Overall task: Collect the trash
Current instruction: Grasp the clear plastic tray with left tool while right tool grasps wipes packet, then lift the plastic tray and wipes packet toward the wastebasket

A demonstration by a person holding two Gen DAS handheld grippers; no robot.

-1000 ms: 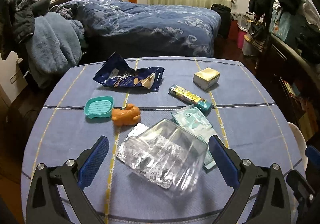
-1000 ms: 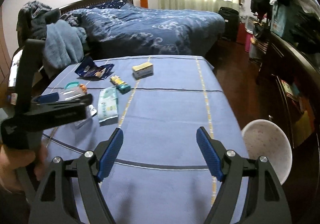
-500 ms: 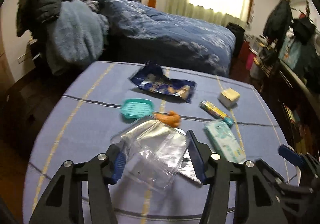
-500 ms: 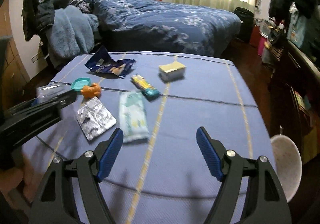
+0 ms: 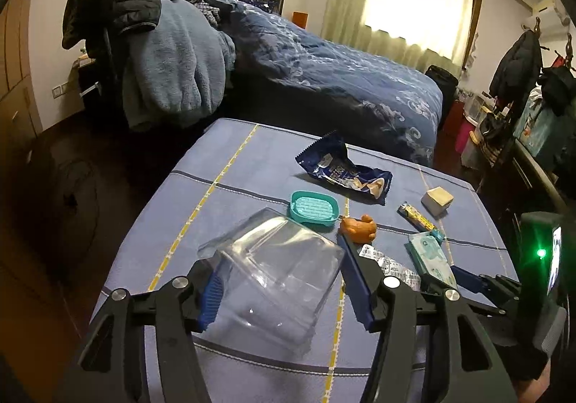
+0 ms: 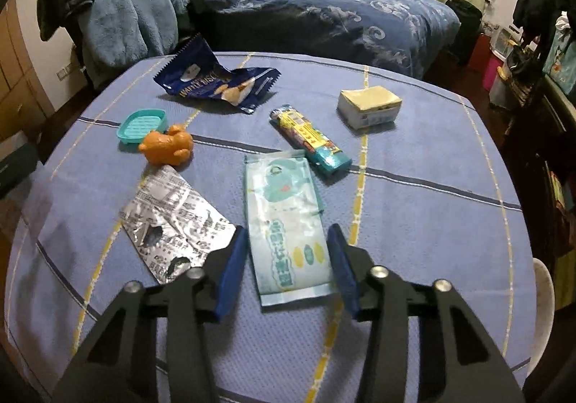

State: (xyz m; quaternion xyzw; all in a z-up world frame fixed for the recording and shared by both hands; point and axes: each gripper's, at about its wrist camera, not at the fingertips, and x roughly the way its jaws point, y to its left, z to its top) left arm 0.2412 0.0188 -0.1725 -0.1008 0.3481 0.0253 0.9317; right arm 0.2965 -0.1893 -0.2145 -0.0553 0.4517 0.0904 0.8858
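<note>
My left gripper (image 5: 282, 284) is shut on a clear plastic clamshell tray (image 5: 273, 266), held above the blue tablecloth. My right gripper (image 6: 288, 268) straddles the near end of a pale green wet-wipe pack (image 6: 286, 223) that lies flat on the cloth, jaws partly closed and not squeezing it. A torn foil blister sheet (image 6: 172, 219) lies left of the pack. A dark blue biscuit wrapper (image 6: 216, 82) lies at the far side, and a narrow candy wrapper (image 6: 311, 140) in the middle. The wipes pack (image 5: 430, 257) and blister sheet (image 5: 390, 264) also show in the left wrist view.
A teal soap dish (image 6: 142, 124), an orange bear toy (image 6: 167, 149) and a small yellow box (image 6: 369, 106) sit on the table (image 6: 432, 165). A white bin (image 6: 541, 295) stands off the table's right edge. A bed (image 6: 324, 7) lies beyond.
My left gripper closed on the clear tray, lifted it and swung left. My right gripper moved in over the wipes pack and narrowed its jaws around it.
</note>
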